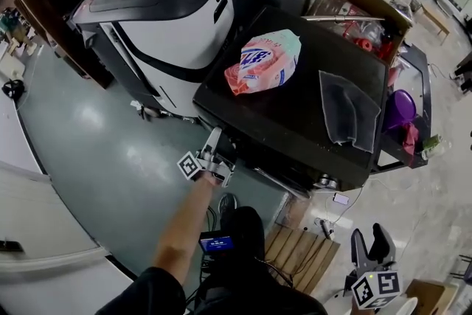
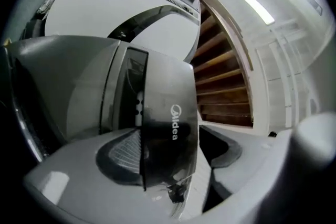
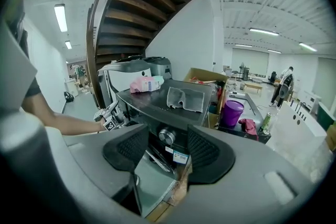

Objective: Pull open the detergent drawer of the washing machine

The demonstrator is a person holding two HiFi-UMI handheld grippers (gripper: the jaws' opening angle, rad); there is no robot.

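The person's left gripper (image 1: pixel 214 140) reaches out at the end of a bare forearm (image 1: pixel 184 225) to the upper left corner of the front of the dark washing machine (image 1: pixel 295 122), where the detergent drawer (image 2: pixel 170 128) sits. In the left gripper view the drawer's glossy dark front, lettered "Midea", stands between the two jaws and they are closed onto it, one pad on each side. How far the drawer is out of the machine cannot be told. The right gripper (image 1: pixel 371 243) hangs low at the person's right, well apart from the machine. Its jaws are spread and hold nothing, and its own view looks between them toward the machine's round knob (image 3: pixel 167 136). On the machine's top a pink and teal detergent bag (image 1: pixel 263 61) lies toward the left edge, and a grey cloth (image 1: pixel 348 111) lies flat toward the right edge, the two apart from each other. A white machine with a dark lid (image 1: pixel 169 18) stands just beside the washing machine's left side. An open cardboard box (image 1: pixel 354 0) stands behind the back right corner, and a purple bucket (image 1: pixel 398 111) sits off the right side. A dark wooden staircase (image 2: pixel 220 86) curves up behind both machines.
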